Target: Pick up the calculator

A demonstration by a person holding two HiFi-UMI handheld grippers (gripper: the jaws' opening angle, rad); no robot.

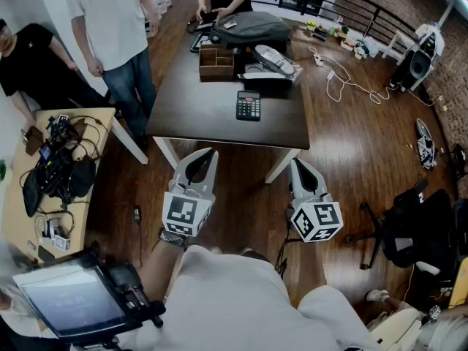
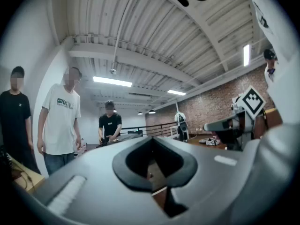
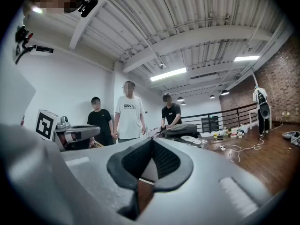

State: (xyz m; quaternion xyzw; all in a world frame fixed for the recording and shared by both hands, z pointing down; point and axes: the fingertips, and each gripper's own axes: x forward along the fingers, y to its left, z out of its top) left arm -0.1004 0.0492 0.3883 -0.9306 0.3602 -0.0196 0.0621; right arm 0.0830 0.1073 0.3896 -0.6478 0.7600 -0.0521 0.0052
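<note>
We hold left gripper (image 1: 205, 156) and right gripper (image 1: 299, 165) level, side by side, short of table (image 1: 191, 112). Both clenched, nothing between jaws. Calculator (image 1: 248, 106) flat near table's front edge, well apart from both. Beyond it: wooden box (image 1: 217, 61), grey bag (image 1: 253, 28).

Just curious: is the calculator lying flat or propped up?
Flat: the calculator lies keys-up on the dark table, near its front edge.

A reddish wooden floor (image 1: 351, 152) runs under a dark rectangular table (image 1: 197, 108) on white legs. A black railing (image 1: 355, 9) edges the far side, near a brick wall (image 3: 281, 78). A black office chair (image 1: 413, 232) stands at the right and a light wooden side table (image 1: 14, 196) at the left. Strip lights (image 3: 168, 74) hang under a white ribbed ceiling (image 3: 197, 18).
</note>
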